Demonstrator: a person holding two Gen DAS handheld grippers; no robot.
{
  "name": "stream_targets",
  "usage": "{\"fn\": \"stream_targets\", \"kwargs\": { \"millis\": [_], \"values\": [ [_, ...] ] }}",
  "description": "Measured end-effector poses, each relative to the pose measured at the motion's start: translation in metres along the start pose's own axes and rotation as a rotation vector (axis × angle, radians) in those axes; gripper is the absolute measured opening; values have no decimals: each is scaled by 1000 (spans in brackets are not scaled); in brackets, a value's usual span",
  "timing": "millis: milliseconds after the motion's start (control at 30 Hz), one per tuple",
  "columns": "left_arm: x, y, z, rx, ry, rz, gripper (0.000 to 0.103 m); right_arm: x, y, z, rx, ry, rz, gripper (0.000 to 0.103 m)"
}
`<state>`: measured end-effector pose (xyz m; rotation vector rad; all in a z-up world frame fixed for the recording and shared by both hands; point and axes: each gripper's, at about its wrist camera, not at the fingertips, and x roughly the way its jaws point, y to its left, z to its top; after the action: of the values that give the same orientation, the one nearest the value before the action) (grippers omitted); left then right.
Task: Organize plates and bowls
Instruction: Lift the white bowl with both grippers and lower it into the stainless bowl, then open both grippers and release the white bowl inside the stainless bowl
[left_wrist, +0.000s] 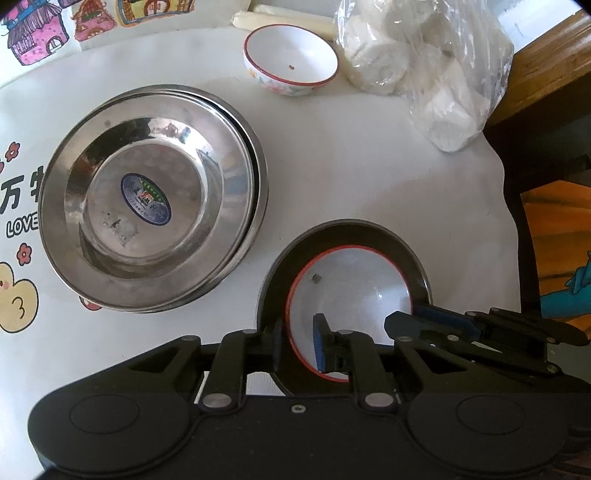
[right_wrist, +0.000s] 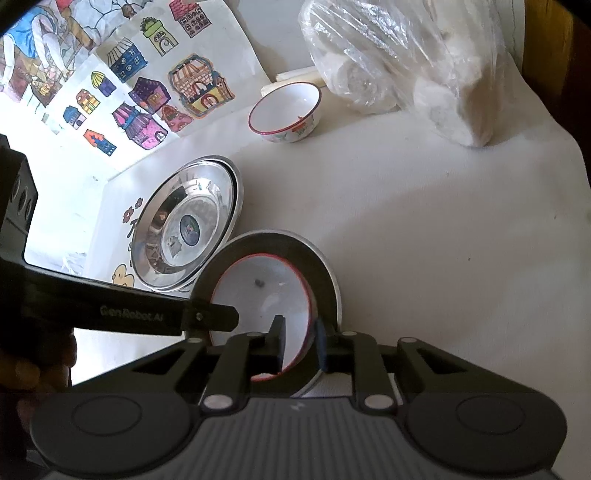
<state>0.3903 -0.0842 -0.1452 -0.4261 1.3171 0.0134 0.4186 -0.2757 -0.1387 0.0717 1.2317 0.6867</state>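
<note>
so both grippers, left gripper (left_wrist: 297, 341) and right gripper (right_wrist: 299, 341), pinch opposite rims of the near bowl (left_wrist: 351, 291) on its dark plate (left_wrist: 369, 234) (steel plates (left_wrist: 147, 199) lie leftward).

Before me a white cloth (left_wrist: 351, 177) covers the table. Coloured house drawings (right_wrist: 155, 85) fill the upper left, brown wooden furniture (left_wrist: 546, 62) the upper right, under soft daylight.

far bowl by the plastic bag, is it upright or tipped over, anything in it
Upright: the far bowl sits on its base with the red rim up. Empty except for one tiny dark speck on the white inside.
</note>
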Motion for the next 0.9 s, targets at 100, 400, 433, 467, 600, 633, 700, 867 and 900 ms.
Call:
{"fn": "stream_targets", "kwargs": {
  "millis": [100, 400, 433, 467, 600, 633, 700, 867, 900],
  "values": [
    [-4, -1, 0, 1, -4, -1, 19, -2, 0, 1, -7, -1, 1, 22],
    [-31, -5, 7, 6, -83, -1, 30, -20, -5, 5, -8, -40, 39, 33],
    [-34, -5, 9, 6, -96, 3, 33, -22, -5, 6, -6, -49, 42, 35],
    [-37, -6, 11, 7, -109, 9, 35, -24, -7, 8, -2, -58, 43, 36],
    [-44, -6, 19, 20, -158, 43, 60, -27, -11, 13, 12, -78, 51, 46],
    [-45, -7, 22, 24, -168, 53, 65, -27, -12, 15, 13, -82, 54, 51],
    [-45, -7, 26, 27, -184, 63, 72, -27, -14, 18, 15, -87, 57, 58],
    [-42, -6, 40, 15, -214, 84, 90, -25, -18, 26, 32, -112, 58, 85],
    [-40, -5, 43, 13, -213, 89, 94, -25, -20, 29, 37, -119, 59, 89]
  ]
}}
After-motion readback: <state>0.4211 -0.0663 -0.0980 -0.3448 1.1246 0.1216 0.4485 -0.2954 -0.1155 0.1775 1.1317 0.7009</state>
